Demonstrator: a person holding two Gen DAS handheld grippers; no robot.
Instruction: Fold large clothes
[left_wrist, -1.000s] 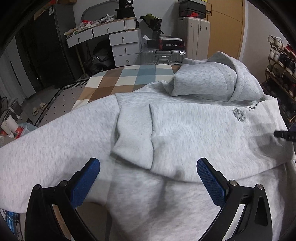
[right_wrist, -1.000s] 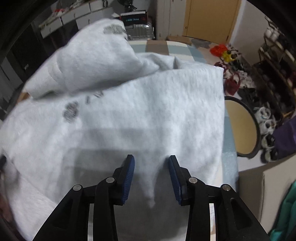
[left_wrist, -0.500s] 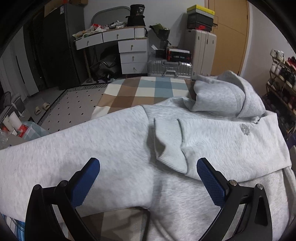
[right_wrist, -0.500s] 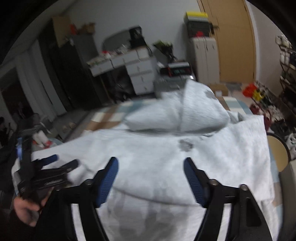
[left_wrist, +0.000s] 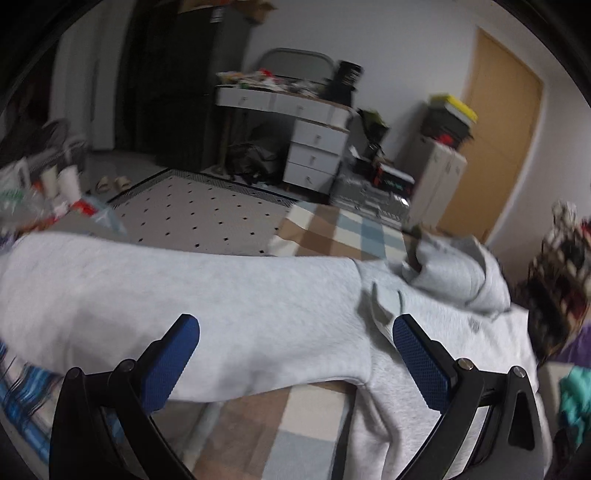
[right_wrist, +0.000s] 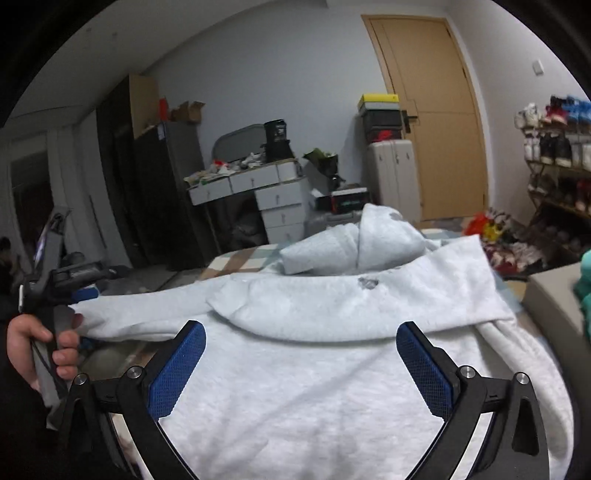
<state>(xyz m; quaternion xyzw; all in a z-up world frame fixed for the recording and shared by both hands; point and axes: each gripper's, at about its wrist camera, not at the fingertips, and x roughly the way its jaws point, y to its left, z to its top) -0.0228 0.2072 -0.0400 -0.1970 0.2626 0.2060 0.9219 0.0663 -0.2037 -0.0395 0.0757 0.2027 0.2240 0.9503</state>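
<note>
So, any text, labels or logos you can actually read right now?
None legible.
Hoodie chest logo: a dark smudge, unreadable.
Black box by the drawers: coloured print, too small.
Red mark on the stacked box: no letters readable.

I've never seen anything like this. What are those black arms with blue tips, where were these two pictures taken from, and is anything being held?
No robot here: a person carries a two-fingered tool in each hand, with a camera on each looking along its fingers. One picture looks out over the left tool, the other over the right tool, whose jaws have just been opening. Both stand open with nothing gripped. A grey hoodie lies on a checked cover, one sleeve stretched sideways. In the right view, the person's hand grips the left tool's handle.
</note>
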